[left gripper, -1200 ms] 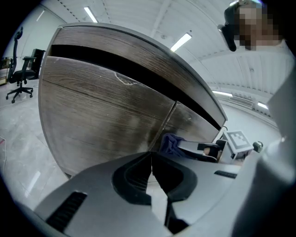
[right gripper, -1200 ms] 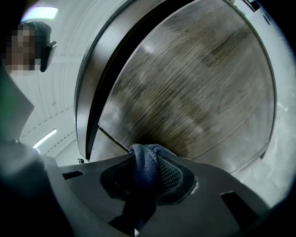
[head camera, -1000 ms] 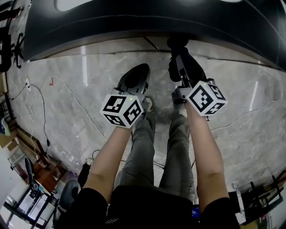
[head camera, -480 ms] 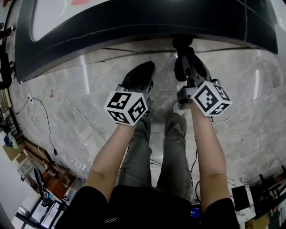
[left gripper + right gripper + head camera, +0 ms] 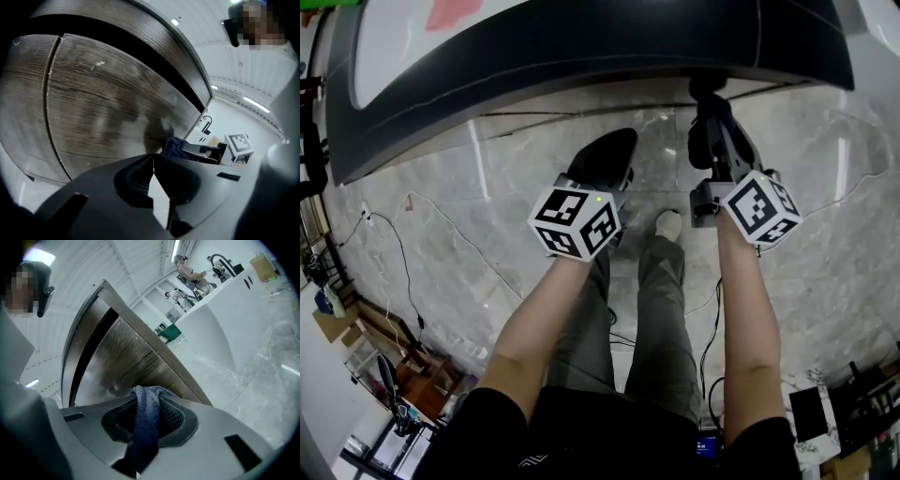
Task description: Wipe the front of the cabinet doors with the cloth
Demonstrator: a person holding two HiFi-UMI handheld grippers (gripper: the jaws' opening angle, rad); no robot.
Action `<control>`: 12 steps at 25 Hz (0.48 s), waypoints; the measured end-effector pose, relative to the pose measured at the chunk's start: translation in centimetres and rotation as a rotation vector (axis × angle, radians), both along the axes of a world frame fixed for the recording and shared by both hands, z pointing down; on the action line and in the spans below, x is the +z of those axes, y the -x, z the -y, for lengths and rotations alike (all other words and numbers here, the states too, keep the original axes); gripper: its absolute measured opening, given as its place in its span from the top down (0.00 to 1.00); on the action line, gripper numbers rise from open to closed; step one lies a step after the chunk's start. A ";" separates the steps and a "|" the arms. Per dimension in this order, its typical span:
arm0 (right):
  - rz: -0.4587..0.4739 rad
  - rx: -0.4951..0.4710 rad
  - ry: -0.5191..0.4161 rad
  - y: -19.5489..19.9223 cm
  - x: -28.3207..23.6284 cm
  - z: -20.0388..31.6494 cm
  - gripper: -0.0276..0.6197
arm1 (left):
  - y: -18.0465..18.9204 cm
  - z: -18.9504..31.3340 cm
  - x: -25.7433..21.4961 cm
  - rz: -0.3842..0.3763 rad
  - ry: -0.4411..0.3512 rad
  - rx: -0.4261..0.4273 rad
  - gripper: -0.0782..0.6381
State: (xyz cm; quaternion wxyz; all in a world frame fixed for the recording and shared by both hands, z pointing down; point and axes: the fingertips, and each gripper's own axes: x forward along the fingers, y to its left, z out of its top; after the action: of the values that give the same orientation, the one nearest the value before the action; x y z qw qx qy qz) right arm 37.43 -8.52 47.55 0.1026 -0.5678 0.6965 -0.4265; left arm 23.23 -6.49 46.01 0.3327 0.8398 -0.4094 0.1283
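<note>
My left tool (image 5: 153,158) is clenched, with nothing between its jaws, and points at the wood-grain cabinet doors (image 5: 108,103). My right tool (image 5: 149,401) is clamped on the blue cloth (image 5: 144,432). The bunched end of the cloth sits at the door front, near its lower edge; I cannot confirm contact. Both doors are closed, so the cabinet contents are hidden. Marble floor (image 5: 441,197) lies beneath.

Pretty sure I'm in some lab or test studio: glossy grey marble floor (image 5: 825,272), loose black cables (image 5: 406,277) trailing left, white counter (image 5: 215,301) with black tap (image 5: 218,259) far off.
</note>
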 end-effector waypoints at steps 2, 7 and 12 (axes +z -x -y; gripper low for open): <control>-0.004 0.010 0.003 -1.1 0.0 -0.1 0.83 | -1.0 -0.1 -0.1 -0.003 0.000 0.010 0.88; -0.011 0.008 0.002 -2.3 0.3 -0.9 0.83 | -2.4 -0.6 0.4 -0.007 0.004 0.013 0.88; 0.019 -0.036 -0.008 0.8 -0.4 -1.8 0.83 | -0.6 -0.4 0.1 -0.007 -0.002 -0.010 0.88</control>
State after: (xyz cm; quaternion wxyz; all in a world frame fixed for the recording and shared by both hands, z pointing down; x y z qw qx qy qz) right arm 36.60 -6.68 47.14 0.1036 -0.5507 0.7074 -0.4309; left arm 23.84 -6.08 46.09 0.3337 0.8385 -0.4127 0.1233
